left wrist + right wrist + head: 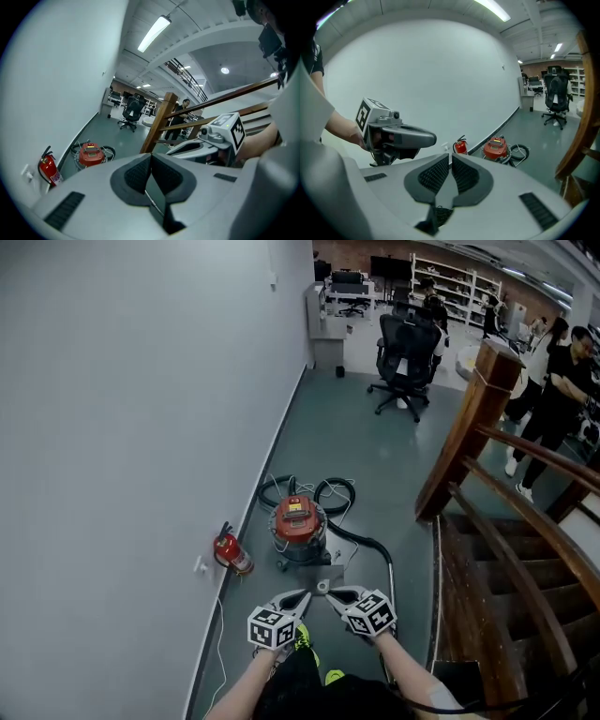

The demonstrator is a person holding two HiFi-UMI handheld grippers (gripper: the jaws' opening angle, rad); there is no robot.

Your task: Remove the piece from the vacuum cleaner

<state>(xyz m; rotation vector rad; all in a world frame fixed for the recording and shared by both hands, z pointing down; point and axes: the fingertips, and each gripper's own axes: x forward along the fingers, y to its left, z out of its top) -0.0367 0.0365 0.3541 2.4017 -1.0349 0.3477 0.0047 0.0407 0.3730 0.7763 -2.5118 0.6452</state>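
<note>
Facing the vacuum (298, 524) on the floor, frame centre, just above both tools. We hold left hand-held gripper (298, 599) and right hand-held gripper (339, 596) pressed together, empty, about equally near. Its hose (371, 545) curves toward the right one.

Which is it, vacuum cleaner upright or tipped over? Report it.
Upright. The vacuum cleaner stands on the floor with its red lid facing up and its black hose coiled behind it.
</note>
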